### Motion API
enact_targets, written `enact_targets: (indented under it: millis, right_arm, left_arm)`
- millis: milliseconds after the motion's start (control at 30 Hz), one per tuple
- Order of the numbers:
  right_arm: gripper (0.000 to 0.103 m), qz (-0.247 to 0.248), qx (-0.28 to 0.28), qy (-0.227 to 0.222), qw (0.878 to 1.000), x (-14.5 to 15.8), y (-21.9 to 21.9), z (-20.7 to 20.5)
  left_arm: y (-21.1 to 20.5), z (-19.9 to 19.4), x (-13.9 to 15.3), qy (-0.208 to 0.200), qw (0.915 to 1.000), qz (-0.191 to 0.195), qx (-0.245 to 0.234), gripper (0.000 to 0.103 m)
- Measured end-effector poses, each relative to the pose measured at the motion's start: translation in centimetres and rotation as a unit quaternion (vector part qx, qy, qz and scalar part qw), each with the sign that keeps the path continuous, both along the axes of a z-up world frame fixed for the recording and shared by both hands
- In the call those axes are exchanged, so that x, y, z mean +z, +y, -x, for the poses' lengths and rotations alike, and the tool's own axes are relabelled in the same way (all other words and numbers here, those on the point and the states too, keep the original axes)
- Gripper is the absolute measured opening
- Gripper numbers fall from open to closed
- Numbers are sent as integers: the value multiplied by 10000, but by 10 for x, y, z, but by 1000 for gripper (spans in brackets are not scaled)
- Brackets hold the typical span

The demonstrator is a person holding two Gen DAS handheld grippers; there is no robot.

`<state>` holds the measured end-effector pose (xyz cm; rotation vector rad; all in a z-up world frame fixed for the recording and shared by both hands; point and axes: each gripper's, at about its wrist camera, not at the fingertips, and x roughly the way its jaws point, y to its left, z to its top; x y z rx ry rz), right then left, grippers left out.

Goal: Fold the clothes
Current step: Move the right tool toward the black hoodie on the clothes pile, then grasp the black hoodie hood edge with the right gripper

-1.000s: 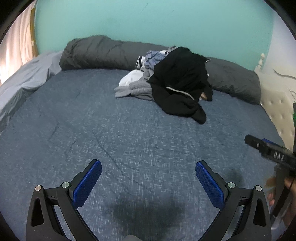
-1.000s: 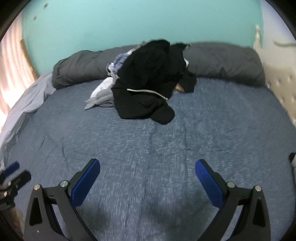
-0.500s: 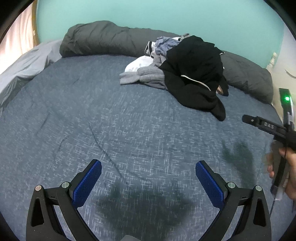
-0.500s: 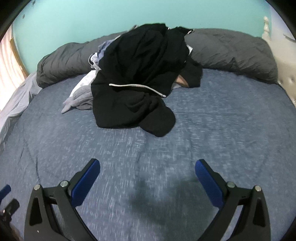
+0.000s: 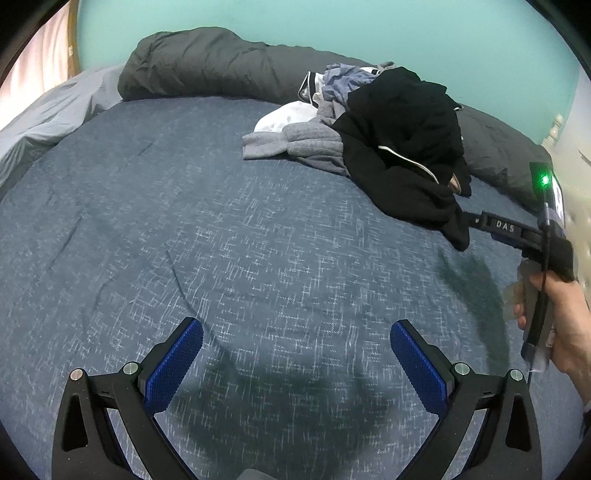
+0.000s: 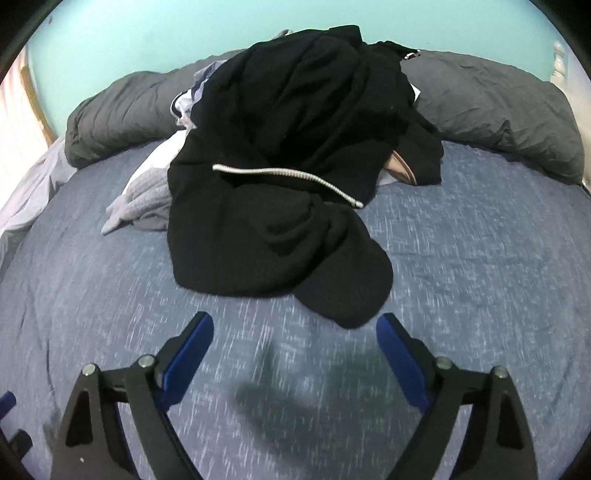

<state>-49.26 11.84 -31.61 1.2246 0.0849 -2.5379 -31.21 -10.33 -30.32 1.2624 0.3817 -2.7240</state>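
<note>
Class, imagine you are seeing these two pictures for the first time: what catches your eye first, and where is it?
A black zip-up garment tops a heap of clothes at the far side of the blue bed, against the rolled grey duvet. The open right gripper hovers just short of its near edge.

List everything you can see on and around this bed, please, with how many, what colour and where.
black zip-up hooded garment: one, black with a white zipper, on top of the pile at the far side of the bed
grey knitted garment: one, grey, sticking out left of the black one
white cloth: one, white, behind the grey garment
pale blue crumpled cloth: one, blue, at the back of the pile
dark grey rolled duvet: one, along the wall
blue flecked bedsheet: one, covering the mattress
turquoise wall: behind the bed
left gripper: one, black with blue pads, open, above bare sheet
right gripper: one, same colours, open, just short of the black garment
hand: one, holding the right gripper's handle
</note>
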Motion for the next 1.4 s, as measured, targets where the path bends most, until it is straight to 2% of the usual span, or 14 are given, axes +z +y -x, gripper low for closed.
enact_targets:
  millis: [433,700,767,867,1000,1067,1167,1233,1300,1400]
  right_arm:
    - [91,-408,120,547,9976,14,-36,77]
    - [91,-960,304,825,9915,8,-65,109]
    - [87,-1112,376,863,9893,3,-73,114]
    - [80,-1345,494,937,9852,-4,-84,121]
    - [65,-1680,652,1000,9785,-16,-100,129]
    - [64,-1728,670,962,9779,-22,-103,134]
    - [43,-1777,678,954,9771,-29,-108,139]
    - [17,-1721,615,1116,9768,-25,-107,138]
    - [5,-1697,596,1232,9759,-18,-106,139]
    - [5,-1544,644,1462,9750,-2,-104,133]
  left_arm:
    - [-12,49,-12,31,9999,-139,12,103]
    - [-22,91,-14,18,9998,-176,86,103]
    - [-22,102,-16,0,9998,-214,7,103]
    - [-23,108,-16,33,9998,-209,6,103]
    - [-24,116,-15,116,9997,-207,16,103]
    - [-25,117,-16,151,9996,-217,10,103]
    - [-26,116,-18,190,9996,-224,14,103]
    - [-27,115,-19,216,9995,-229,18,103]
    - [-29,112,-20,254,9994,-245,38,103]
    - [-31,105,-20,255,9993,-273,44,103]
